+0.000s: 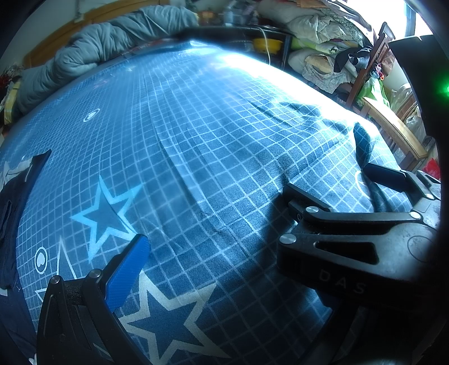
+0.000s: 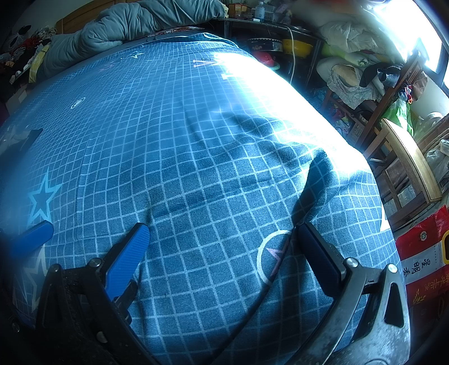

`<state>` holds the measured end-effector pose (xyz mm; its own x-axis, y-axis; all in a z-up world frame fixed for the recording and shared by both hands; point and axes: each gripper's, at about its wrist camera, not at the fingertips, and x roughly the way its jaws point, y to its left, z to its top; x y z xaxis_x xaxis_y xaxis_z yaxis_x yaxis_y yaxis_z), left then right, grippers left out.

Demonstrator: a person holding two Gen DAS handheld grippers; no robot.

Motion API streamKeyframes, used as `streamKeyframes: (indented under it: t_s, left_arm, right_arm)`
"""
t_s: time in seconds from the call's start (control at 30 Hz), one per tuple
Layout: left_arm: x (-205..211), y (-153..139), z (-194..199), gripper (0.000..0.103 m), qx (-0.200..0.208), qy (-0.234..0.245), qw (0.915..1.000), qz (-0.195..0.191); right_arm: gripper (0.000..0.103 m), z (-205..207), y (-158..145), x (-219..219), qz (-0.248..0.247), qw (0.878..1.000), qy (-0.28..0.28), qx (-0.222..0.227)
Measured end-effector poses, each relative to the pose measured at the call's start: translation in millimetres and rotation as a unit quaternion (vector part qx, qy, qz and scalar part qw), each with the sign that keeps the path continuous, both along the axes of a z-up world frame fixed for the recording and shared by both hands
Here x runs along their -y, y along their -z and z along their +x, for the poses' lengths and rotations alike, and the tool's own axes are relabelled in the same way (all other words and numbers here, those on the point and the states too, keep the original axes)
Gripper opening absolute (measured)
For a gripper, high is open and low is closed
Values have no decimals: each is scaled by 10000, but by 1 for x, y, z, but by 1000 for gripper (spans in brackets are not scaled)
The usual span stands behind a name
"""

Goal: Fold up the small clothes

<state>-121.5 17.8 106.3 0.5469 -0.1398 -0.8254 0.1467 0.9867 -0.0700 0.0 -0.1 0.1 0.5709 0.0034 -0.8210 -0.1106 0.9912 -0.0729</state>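
A blue grid-patterned cloth [image 1: 238,168] lies spread on a bed sheet of the same blue with stars [image 1: 106,216]. Its left edge shows as a crease, and one corner stands raised in a fold [image 2: 317,174]. My right gripper [image 2: 224,247] is open low over the cloth, its dark right finger [image 2: 320,261] just below the raised fold. My left gripper [image 1: 221,247] is open too, with its blue pad [image 1: 129,269] over the sheet at the cloth's left. Black linkage [image 1: 336,238] fills the right side of the left wrist view. Nothing is held.
A dark navy garment [image 1: 11,210] lies at the bed's left edge. A grey quilt [image 2: 126,25] is bunched at the head. Right of the bed are a wooden chair [image 2: 409,168], piled bedding [image 2: 350,36] and a red sack [image 2: 423,261]. Bright sunlight washes out the far right sheet.
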Motion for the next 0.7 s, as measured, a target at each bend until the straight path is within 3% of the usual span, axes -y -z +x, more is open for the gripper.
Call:
streamKeyframes:
  t_s: [0.7]
  left_arm:
    - [0,0,0,103,39,-2,10000,14]
  right_arm:
    - [103,0,0,0,0,10000,0,0]
